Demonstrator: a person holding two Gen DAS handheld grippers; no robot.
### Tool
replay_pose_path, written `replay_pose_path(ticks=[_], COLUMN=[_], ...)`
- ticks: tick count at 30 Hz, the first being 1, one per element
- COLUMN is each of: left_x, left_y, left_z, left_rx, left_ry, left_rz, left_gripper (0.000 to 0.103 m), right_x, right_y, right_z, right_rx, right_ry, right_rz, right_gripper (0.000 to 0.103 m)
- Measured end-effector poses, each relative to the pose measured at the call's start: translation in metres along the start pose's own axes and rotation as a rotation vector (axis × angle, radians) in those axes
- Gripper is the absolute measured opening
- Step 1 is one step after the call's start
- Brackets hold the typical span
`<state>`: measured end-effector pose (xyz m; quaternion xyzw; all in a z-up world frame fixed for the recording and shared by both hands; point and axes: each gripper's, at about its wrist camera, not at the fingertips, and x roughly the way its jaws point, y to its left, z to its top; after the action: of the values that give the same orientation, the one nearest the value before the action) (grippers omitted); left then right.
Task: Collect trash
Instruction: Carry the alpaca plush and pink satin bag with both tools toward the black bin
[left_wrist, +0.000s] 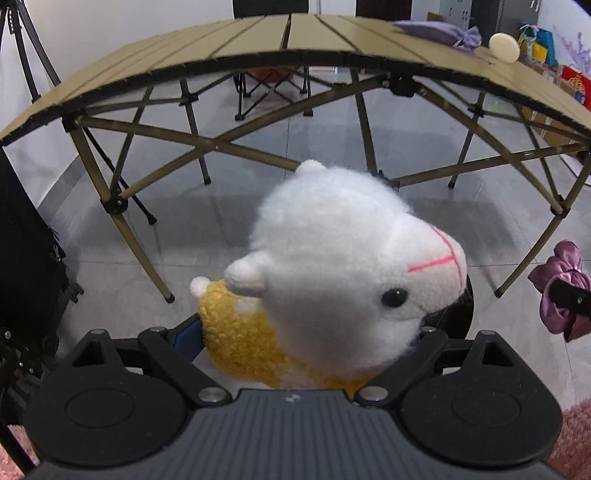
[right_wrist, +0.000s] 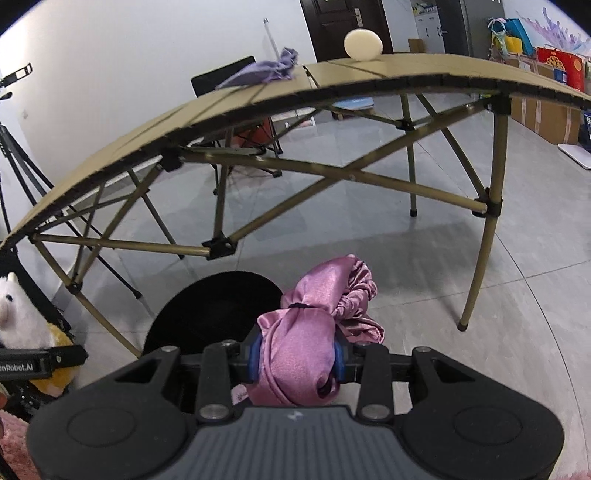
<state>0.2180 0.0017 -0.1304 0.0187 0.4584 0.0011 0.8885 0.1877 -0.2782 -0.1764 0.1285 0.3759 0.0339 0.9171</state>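
Hand-held gripper (right_wrist: 297, 360) clamping pink satin cloth (right_wrist: 314, 332)

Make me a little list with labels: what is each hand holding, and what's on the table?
left gripper: shut on plush alpaca, white head, yellow body
right gripper: shut on pink satin cloth
table: purple pouch and cream oval object on top
floor: black round bin below both grippers

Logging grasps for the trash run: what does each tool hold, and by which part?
Left tool clamps the plush alpaca by its yellow body, below the head. Right tool pinches the pink satin cloth at its bunched near end.
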Motion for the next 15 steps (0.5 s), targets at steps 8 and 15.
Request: replay_pose_path(ticks=[8,15], left_x=[0.022,0.041], left_y=[-0.016,-0.036], left_z=[0.013,0.024], left_rx=[0.003,0.020], left_ry=[0.057,0.089], left_rz=[0.006,0.001], left_gripper=[0.094,0.094], right_x=[0.014,0.021], right_y=[-0.010,-0.025], right_z=[0.000,-0.001], right_rx=[0.018,0.052], right_ry=[0.030,0.046], right_rz=[-0.021,-0.044], right_gripper=[0.035,0.035])
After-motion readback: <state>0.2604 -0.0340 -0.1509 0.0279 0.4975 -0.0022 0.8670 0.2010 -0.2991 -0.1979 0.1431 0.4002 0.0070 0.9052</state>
